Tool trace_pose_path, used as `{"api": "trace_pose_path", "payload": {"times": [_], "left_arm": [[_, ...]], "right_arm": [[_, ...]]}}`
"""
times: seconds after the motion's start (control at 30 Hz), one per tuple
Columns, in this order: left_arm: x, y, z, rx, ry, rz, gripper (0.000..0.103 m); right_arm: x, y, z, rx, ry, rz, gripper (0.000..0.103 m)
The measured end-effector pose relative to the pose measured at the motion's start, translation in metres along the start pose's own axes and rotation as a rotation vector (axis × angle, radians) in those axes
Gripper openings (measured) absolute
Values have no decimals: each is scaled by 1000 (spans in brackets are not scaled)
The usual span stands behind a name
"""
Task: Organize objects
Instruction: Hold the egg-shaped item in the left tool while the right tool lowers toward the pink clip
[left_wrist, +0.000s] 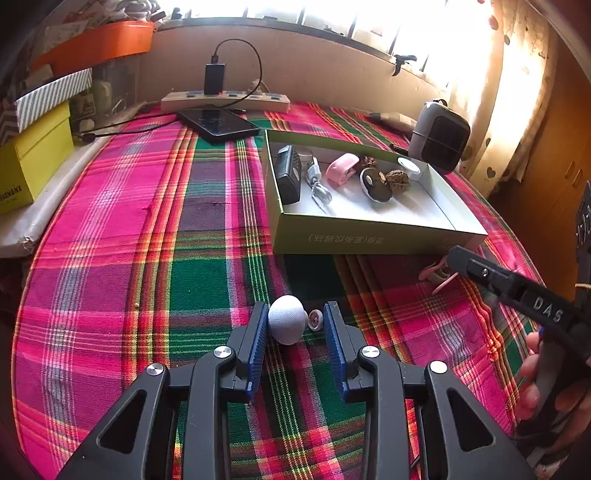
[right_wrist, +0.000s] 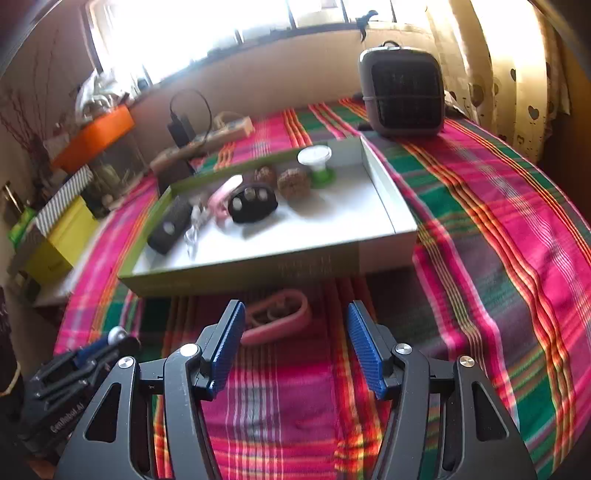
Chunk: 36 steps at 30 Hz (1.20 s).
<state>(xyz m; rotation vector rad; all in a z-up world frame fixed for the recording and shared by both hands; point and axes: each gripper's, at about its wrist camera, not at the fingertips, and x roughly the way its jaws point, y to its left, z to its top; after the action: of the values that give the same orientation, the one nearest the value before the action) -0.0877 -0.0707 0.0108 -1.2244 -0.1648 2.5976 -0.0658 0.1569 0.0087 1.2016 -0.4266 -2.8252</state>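
Left gripper (left_wrist: 295, 321) open around white ball (left_wrist: 287, 319).

glaring window (left_wrist: 332, 18), heart-print curtain (left_wrist: 517, 92), plaid-covered table (left_wrist: 129, 258)

Left gripper (left_wrist: 295, 314) parked around a little white ball on our plaid table

We've got the white ball (left_wrist: 287, 319) sitting between the blue pads (left_wrist: 258, 332), right up against the left one, with a gap on the other side, and a tiny round trinket (left_wrist: 314, 319) just beside it. Further back our green tray (left_wrist: 369, 236) holds a black gadget (left_wrist: 288, 177), a pink clip (left_wrist: 342, 168) and a couple of walnuts (left_wrist: 397, 181). The right gripper (left_wrist: 458, 258) pokes in from the right edge, over a pink clip (left_wrist: 437, 275) lying on the tablecloth (left_wrist: 147, 258).
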Motion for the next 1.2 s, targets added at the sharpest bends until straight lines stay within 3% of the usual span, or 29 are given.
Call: {"api": "trace_pose_path", "payload": {"times": [0.13,0.2,0.33,0.6,1.03,1.2], "left_arm": [[0,0,0,2,0,2,29],[0,0,0,2,0,3,29],[0,0,-1,10,1,15,29],[0,-1,0,10,1,15,29],[0,-2,-1,11,1,18,29],[0,-3,0,15,3,26,29]], "right_arm": [[5,-2,4,2,25,90,58],[9,0,4,-12,43,95,58],[15,6,3,10,69,62,58],[25,27,1,-45,73,-119,58],[9,6,-9,-84,79,-211,58],[6,1,-9,-80,58,-194,58]]}}
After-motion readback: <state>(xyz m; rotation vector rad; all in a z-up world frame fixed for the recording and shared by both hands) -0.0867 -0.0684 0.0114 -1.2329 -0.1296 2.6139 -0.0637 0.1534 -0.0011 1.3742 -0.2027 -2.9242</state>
